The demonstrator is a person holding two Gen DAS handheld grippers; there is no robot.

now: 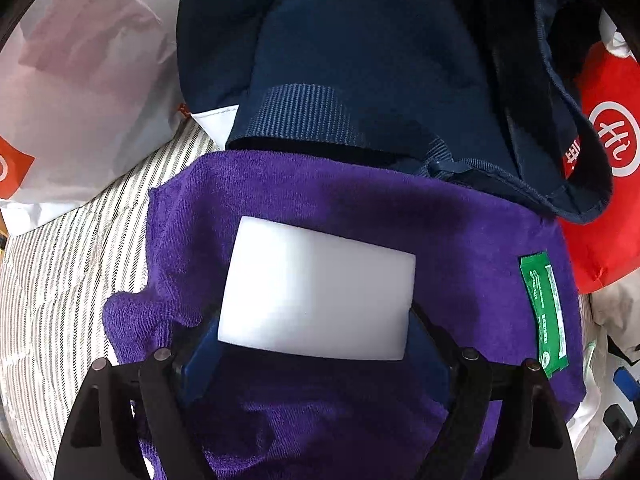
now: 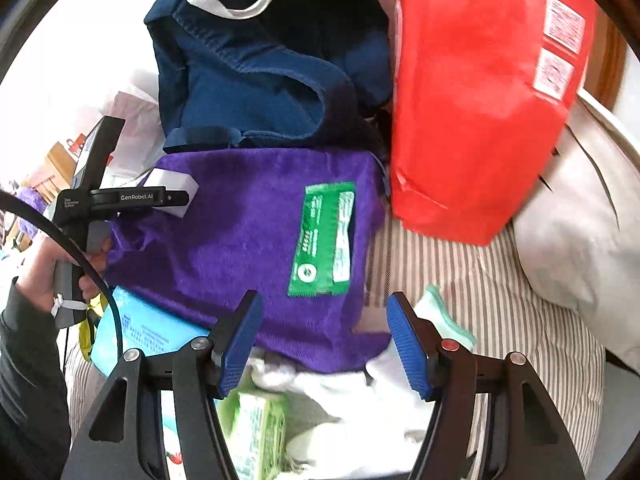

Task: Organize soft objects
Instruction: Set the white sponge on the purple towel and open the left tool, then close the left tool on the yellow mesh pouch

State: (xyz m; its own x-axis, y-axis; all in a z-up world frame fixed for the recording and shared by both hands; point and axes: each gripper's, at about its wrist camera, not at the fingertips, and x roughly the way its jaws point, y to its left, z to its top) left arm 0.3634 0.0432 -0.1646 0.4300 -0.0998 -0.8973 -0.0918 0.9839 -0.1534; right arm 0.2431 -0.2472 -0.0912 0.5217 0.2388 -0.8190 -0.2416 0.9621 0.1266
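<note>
Two grippers work over a purple towel point(image 1: 360, 216) spread on a striped bed cover point(image 1: 60, 280), and the towel serves as the landmark for everything else. The left gripper point(image 1: 316, 344) has its blue pads set wide against the two short ends of a white foam sponge block point(image 1: 316, 292), which sits over the middle of the towel; whether the block rests on the pile or is lifted just clear of it cannot be told. In the right wrist view the same block point(image 2: 176, 188) shows at the towel's far left corner, with the person's hand point(image 2: 48, 276) around the left gripper's handle. The right gripper point(image 2: 320, 344) hovers at the near edge of the towel point(image 2: 240, 232) with its fingers about half open and nothing between them. A green sachet point(image 2: 324, 240) lies flat on the right part of the towel. A navy cloth bag point(image 2: 240, 88) with a white strap sits just behind the towel, a red non-woven bag point(image 2: 472, 120) stands at its right side, and a white pillow point(image 2: 572, 220) lies beyond that. A light blue packet point(image 2: 144, 328) pokes out under the towel's near left corner, while white cloth point(image 2: 360, 400) and a green tissue pack point(image 2: 256, 428) lie just in front of it.
</note>
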